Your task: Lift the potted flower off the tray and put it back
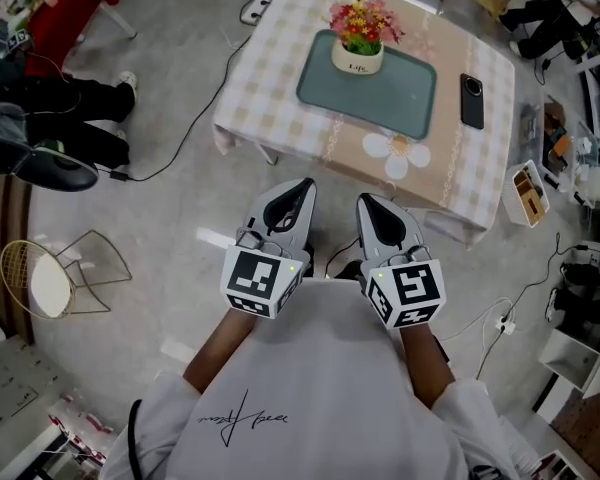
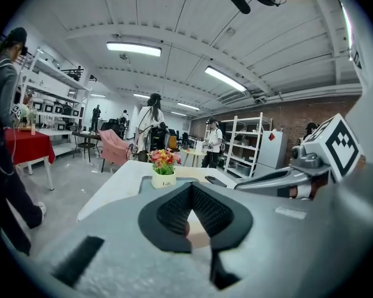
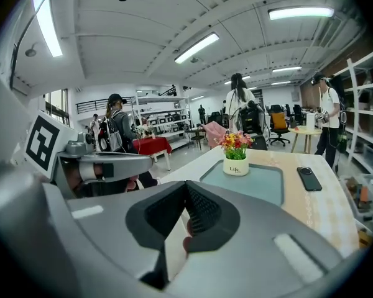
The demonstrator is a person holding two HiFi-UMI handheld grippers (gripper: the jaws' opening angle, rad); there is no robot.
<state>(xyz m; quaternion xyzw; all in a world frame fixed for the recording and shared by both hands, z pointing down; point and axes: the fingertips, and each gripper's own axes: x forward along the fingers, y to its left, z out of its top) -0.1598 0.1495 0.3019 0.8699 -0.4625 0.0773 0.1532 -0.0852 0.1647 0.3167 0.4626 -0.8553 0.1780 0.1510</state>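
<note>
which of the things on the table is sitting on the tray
The potted flower, standing on the tray; the black phone lies flat on the tablecloth beside it.

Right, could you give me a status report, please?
Left gripper and right gripper shut, empty, short of the table. Potted flower upright on tray, far end. Phone beside tray, nothing blocking the approach.

Print on the pot of the potted flower (image 1: 359, 48) is too small to read in the head view. A person (image 1: 70, 108) at upper left is cut by the frame edge, as are shelves (image 1: 595, 98) at right.
</note>
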